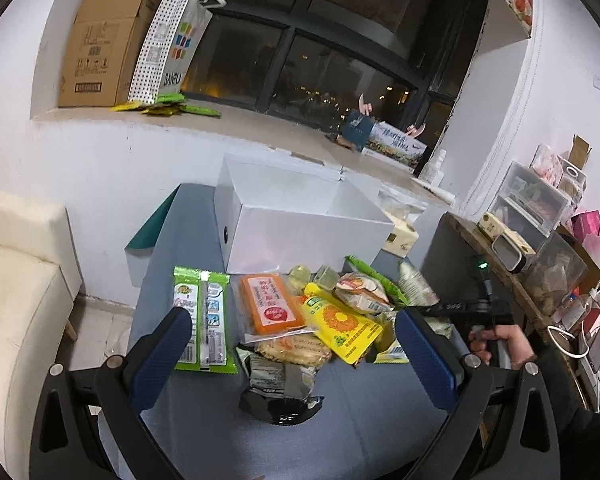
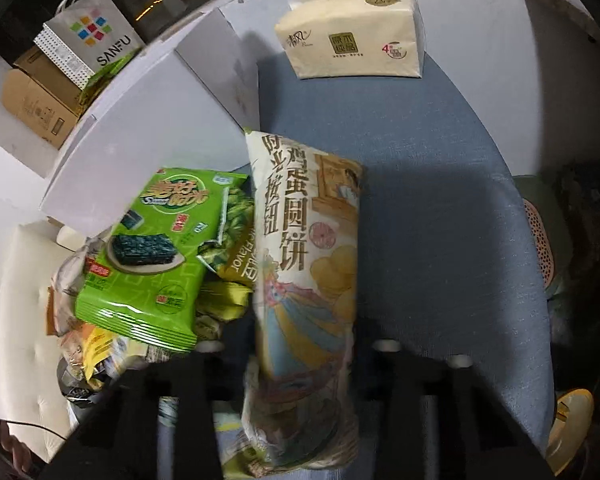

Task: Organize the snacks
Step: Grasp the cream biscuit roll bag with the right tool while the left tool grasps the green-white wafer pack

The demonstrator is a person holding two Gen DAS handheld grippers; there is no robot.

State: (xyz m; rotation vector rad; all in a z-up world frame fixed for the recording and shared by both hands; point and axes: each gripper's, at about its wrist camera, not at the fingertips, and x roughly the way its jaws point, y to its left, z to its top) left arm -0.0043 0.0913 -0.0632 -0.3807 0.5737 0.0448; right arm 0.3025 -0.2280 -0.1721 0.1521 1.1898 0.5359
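On the blue-grey worktop (image 1: 204, 420) a heap of snack packets is seen in front of one white box (image 1: 300, 216), whose top is open. In the left wrist view two green stick packs (image 1: 204, 320) are laid side by side at the left of the heap, with their long axes running from the camera toward the box. One orange packet (image 1: 270, 304) and one yellow packet (image 1: 342, 326) are placed beside them, both turned a little slantwise. One clear pack of biscuits (image 1: 296, 350) lies under these two, and one dark wrapper (image 1: 280, 396) is nearest to the camera. Further packets at the back are partly covered, so a full count cannot be given.

The left tool (image 1: 296, 344) is held above the near edge of the heap with its two blue fingers (image 1: 168, 356) wide apart, and nothing is clamped between them.

In the right wrist view one long cream-coloured biscuit bag (image 2: 304, 280) is clamped by the right tool (image 2: 300, 364), which is closed on its lower part. The long axis of the bag runs straight away from the camera, and its far end points toward one tissue pack (image 2: 352, 40) at the far edge of the worktop. One green seaweed packet (image 2: 152, 252) lies just at the left of the bag, on top of the heap. The right hand (image 1: 504, 344) is seen at the right of the heap.
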